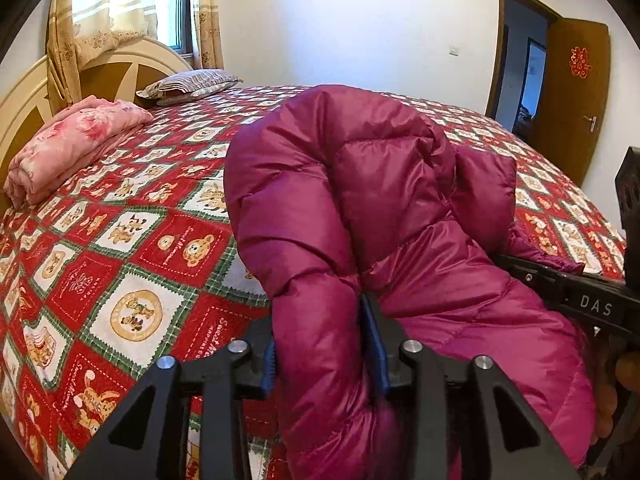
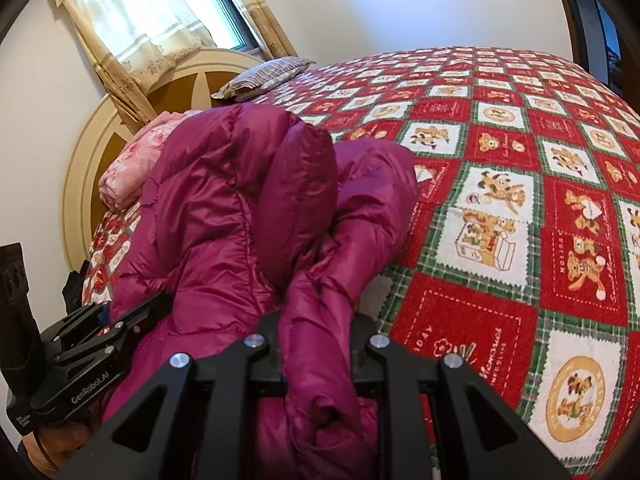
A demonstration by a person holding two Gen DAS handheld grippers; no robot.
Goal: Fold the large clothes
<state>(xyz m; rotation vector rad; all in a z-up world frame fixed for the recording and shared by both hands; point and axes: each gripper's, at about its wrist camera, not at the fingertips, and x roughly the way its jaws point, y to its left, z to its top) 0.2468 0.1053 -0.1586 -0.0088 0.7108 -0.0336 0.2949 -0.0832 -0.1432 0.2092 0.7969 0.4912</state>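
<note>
I see my left tool (image 1: 324, 354) clamped on a puffy fold of the magenta down jacket (image 1: 360, 184) and my right tool (image 2: 318, 354) pinching another fold of it, the jacket bunched up over the near edge of the bed's teddy-bear quilt (image 1: 132, 264).
</note>
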